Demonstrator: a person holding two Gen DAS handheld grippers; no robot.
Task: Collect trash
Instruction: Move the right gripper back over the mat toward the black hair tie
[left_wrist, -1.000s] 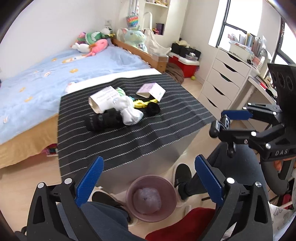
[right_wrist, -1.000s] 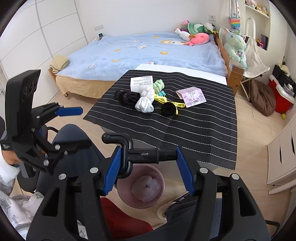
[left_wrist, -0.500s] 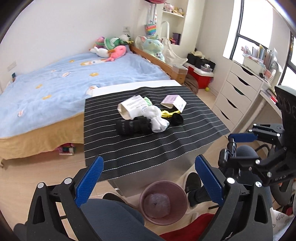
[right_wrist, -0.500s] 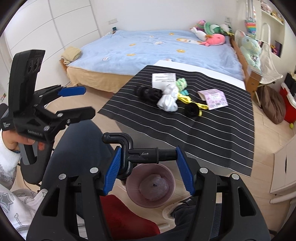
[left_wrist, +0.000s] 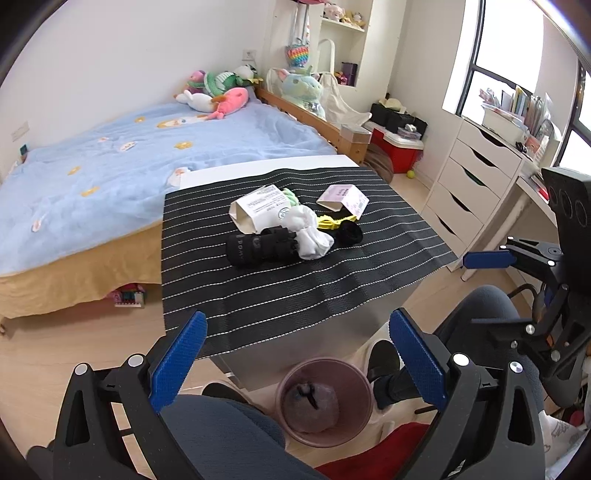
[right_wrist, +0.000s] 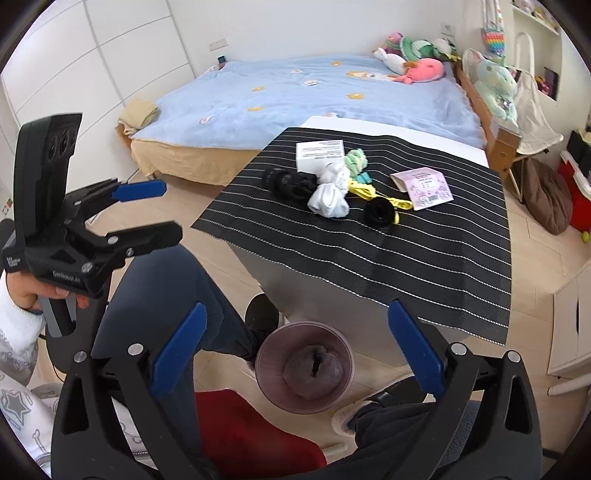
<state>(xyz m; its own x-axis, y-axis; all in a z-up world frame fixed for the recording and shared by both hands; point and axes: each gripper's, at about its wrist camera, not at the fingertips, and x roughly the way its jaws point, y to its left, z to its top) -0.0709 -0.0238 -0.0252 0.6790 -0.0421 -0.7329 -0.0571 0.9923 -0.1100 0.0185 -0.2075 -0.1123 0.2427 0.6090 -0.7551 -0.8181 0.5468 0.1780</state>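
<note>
At the bottom of the frame, the right hand-held gripper (right_wrist: 295, 350) has just been opening and is now standing wide with nothing between its jaws, right above the pink bin (right_wrist: 304, 365) on the floor, so the black thing it was pinching a moment ago is likely lying in the bin, one piece of trash done. The left hand-held gripper (left_wrist: 295, 363) is spread and empty too. Farther up, in the middle, more trash is waiting on the bench (left_wrist: 332, 288): a black roll (left_wrist: 260, 245), white socks (left_wrist: 312, 236) and a white box (left_wrist: 258, 210), with the bench edge standing between them and the bin, and the bed (left_wrist: 110, 173) sitting behind.
</note>
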